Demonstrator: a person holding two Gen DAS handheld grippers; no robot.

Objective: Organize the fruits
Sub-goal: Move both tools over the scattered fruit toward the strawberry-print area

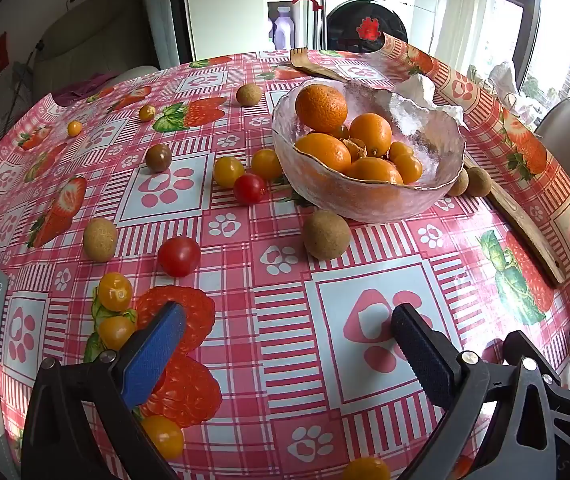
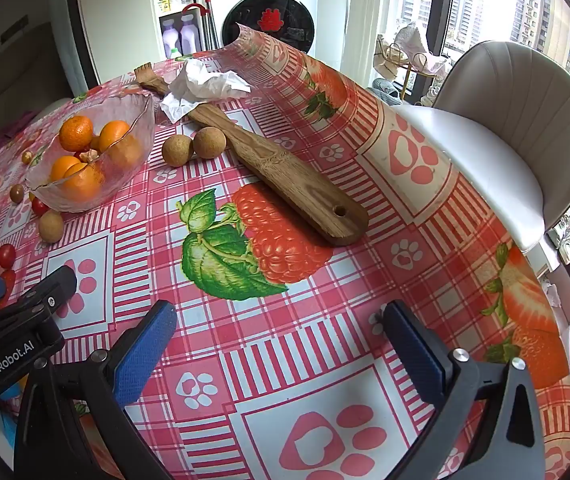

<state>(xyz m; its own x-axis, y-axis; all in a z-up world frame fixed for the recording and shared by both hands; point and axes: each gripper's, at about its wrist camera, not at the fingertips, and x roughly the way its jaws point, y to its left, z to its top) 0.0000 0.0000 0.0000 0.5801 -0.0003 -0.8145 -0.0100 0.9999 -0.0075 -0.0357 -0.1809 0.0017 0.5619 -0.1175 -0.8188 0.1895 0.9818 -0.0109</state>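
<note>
Glass bowl holds oranges — tomatoes dot my bench. Left tool and right tool both spread wide, gripping nothing.

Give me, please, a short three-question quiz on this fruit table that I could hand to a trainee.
1. True or false: the glass bowl holds only red tomatoes.
2. Multiple choice: the two brown round fruits seen in the right wrist view lie (A) inside the bowl, (B) beside the wooden paddle, (C) on the chair.
3. Fill in: the left gripper and the right gripper both have their jaws ____.

Key: 1 false, it holds orange fruits; 2 B; 3 open, with nothing between them.
</note>
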